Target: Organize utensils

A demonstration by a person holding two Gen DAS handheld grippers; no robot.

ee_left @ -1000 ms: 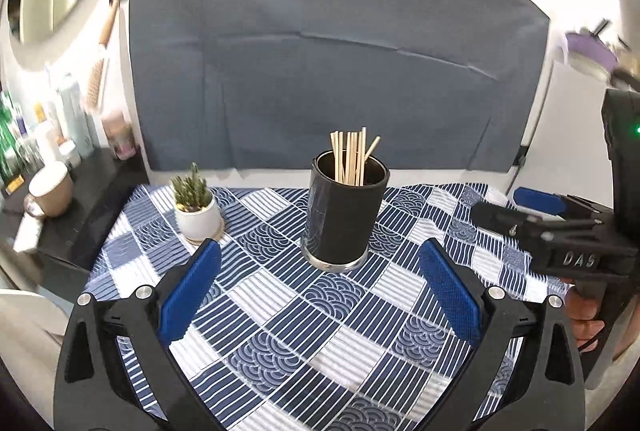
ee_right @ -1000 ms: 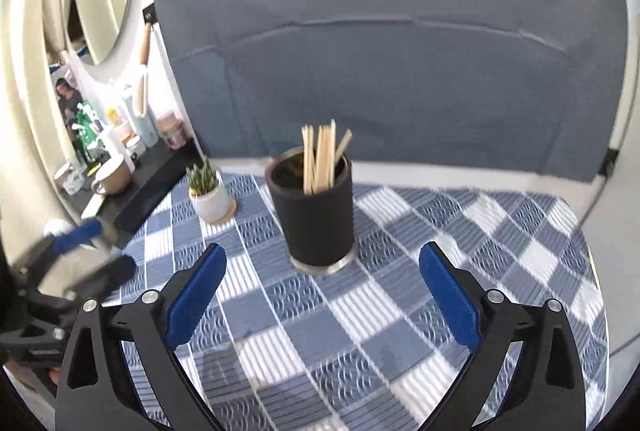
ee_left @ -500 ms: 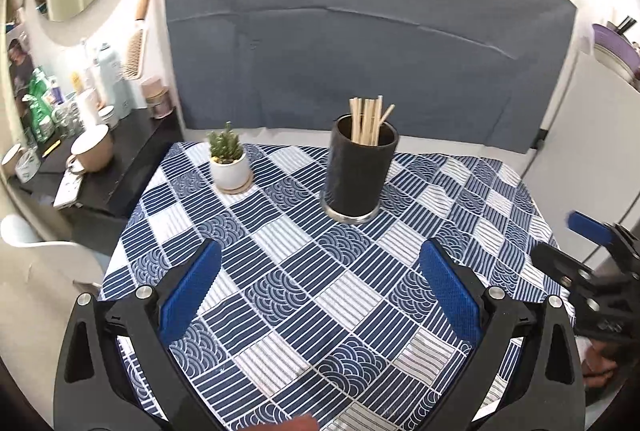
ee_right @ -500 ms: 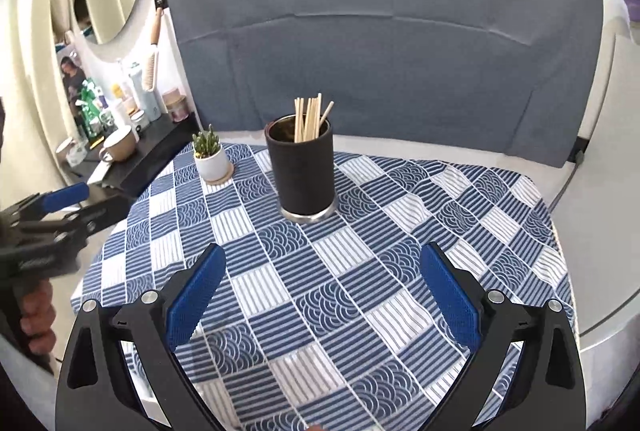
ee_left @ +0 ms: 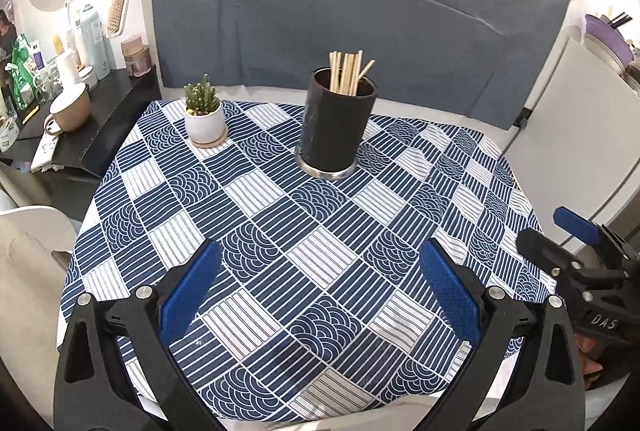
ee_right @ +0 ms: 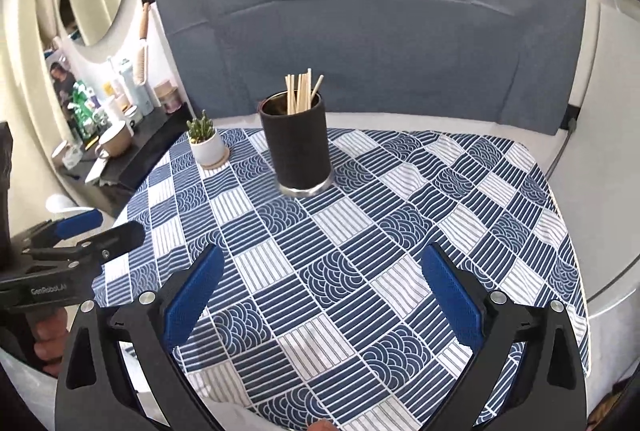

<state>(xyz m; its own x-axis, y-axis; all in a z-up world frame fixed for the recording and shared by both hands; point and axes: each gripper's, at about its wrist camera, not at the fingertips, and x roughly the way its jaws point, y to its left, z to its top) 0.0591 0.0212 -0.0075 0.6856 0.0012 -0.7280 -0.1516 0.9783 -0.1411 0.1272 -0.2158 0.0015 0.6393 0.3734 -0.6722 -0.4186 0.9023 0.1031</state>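
Note:
A black cylindrical holder (ee_left: 336, 129) (ee_right: 298, 151) stands upright at the back of the table, with several wooden chopsticks (ee_left: 348, 73) (ee_right: 302, 91) sticking out of it. My left gripper (ee_left: 320, 291) hovers open over the near part of the blue patterned tablecloth (ee_left: 280, 231), nothing between its blue pads. My right gripper (ee_right: 320, 295) is also open and empty over the near side of the cloth (ee_right: 360, 231). Each gripper shows at the edge of the other's view: the right gripper (ee_left: 576, 243) and the left gripper (ee_right: 80, 235).
A small cactus in a white pot (ee_left: 204, 115) (ee_right: 206, 141) sits left of the holder. A dark side shelf (ee_left: 104, 111) at the left carries a mug (ee_left: 70, 107), bottles and jars. A grey backdrop (ee_left: 340, 11) hangs behind the table. A white chair (ee_left: 28, 251) stands at left.
Both grippers have pulled back and up from the holder, so more of the table shows. Both stayed open and empty.

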